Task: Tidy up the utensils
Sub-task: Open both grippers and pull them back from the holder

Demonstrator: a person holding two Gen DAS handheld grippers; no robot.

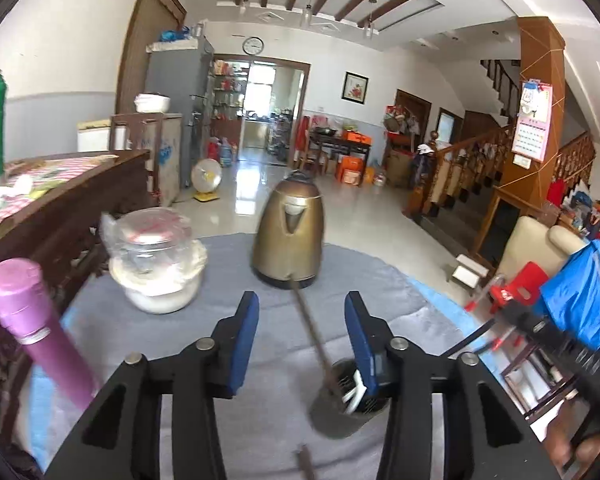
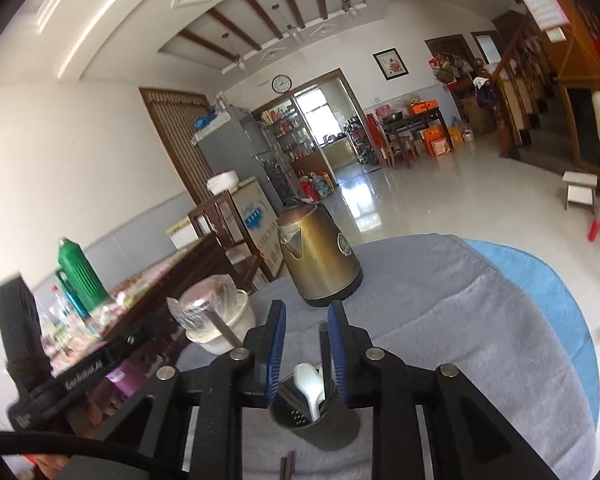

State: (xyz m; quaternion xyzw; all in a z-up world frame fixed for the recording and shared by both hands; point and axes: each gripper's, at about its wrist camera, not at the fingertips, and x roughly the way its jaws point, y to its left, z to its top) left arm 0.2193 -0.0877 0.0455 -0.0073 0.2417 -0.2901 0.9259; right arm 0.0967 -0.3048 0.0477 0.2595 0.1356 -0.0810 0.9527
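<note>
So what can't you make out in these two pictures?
- Utensil holder, left wrist view: contents partly hidden behind the left gripper's finger.
- Long utensil, left wrist view: motion-blurred, type unclear.
- Thin dark sticks, right wrist view: cut off by the bottom edge.

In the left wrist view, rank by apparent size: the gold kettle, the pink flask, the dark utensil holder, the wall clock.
1. Pink flask and gold kettle: look alike; the flask is nearer, so no ranking.
2. Dark utensil holder, partly hidden.
3. Wall clock, far away.
</note>
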